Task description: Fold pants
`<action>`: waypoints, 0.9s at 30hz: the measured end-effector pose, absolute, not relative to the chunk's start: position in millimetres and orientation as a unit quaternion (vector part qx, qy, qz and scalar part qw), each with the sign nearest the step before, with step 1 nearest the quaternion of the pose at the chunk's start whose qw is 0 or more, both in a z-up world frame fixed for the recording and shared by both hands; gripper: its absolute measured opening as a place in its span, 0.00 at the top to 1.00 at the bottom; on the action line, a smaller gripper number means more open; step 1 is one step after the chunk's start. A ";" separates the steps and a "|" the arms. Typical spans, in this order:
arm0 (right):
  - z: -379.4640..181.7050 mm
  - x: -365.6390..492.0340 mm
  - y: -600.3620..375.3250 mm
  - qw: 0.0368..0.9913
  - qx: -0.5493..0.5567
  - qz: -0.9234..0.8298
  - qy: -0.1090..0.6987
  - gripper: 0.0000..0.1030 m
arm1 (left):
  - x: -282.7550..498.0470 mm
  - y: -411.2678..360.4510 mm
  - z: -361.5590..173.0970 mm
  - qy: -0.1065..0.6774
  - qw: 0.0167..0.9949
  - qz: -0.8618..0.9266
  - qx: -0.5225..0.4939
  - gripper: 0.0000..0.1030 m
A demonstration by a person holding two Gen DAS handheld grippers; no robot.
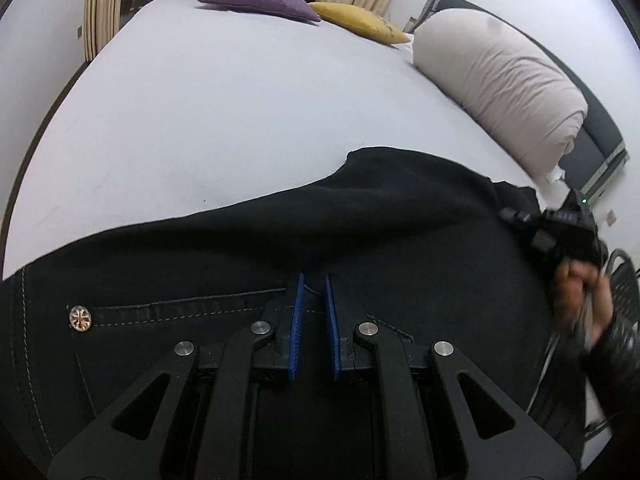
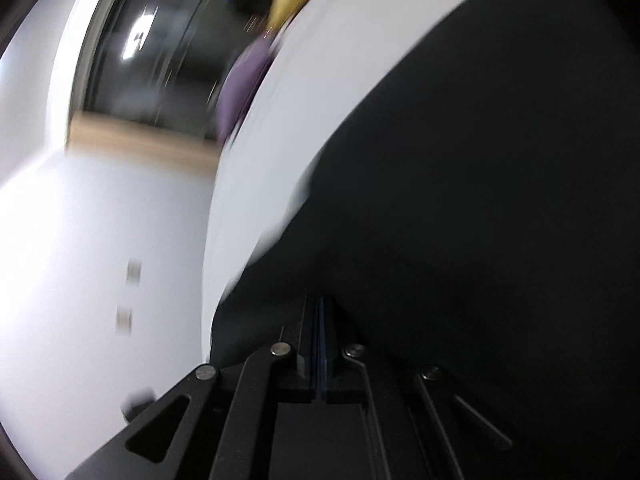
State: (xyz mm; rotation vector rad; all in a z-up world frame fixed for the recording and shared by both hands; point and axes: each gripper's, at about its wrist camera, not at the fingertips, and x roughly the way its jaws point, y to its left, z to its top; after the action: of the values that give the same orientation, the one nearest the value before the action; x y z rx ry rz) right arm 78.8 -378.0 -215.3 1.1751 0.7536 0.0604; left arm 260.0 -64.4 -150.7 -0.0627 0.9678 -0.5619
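Black pants (image 1: 360, 232) lie across the near part of a white bed (image 1: 224, 112), a pocket rivet (image 1: 81, 317) at the left. My left gripper (image 1: 314, 280) sits low over the pocket seam, its blue pads (image 1: 297, 312) a narrow gap apart with cloth between them. My right gripper shows at the right of the left wrist view (image 1: 560, 224), held in a hand at the pants' right edge. In the blurred right wrist view my right gripper (image 2: 322, 304) has its pads pressed together at the black pants (image 2: 480, 220).
A purple cushion (image 1: 260, 0) and a yellow cushion (image 1: 360, 22) lie at the far end of the bed. A rolled beige duvet (image 1: 504, 80) lies along the right side. Curtains (image 1: 105, 4) hang at a dark window behind.
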 end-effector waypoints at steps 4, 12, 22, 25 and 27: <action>-210.3 48.9 -478.3 0.779 0.546 -0.081 0.296 1.00 | 260.1 -57.1 -153.9 0.456 0.849 -0.266 -0.029 0.90; -153.4 18.2 -521.4 0.794 0.502 -0.207 0.275 0.95 | 256.8 -82.5 -118.0 0.442 0.855 -0.265 -0.048 0.90; -223.2 94.2 -271.3 0.736 0.523 0.117 0.413 1.00 | 262.1 -125.4 -165.2 0.489 0.806 -0.330 -0.052 0.90; -220.0 106.6 -288.9 0.743 0.528 0.106 0.397 1.00 | 265.2 -84.4 -163.9 0.477 0.818 -0.317 -0.054 0.90; -221.3 88.4 -324.9 0.751 0.538 0.064 0.377 1.00 | 273.0 -49.5 -163.8 0.476 0.816 -0.318 -0.083 0.90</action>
State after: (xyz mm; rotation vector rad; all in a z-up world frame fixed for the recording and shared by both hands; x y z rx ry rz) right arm 88.4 -324.9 -221.3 1.1751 0.8228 0.1402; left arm 273.0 -49.5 -163.8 -0.1767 1.0146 -0.6781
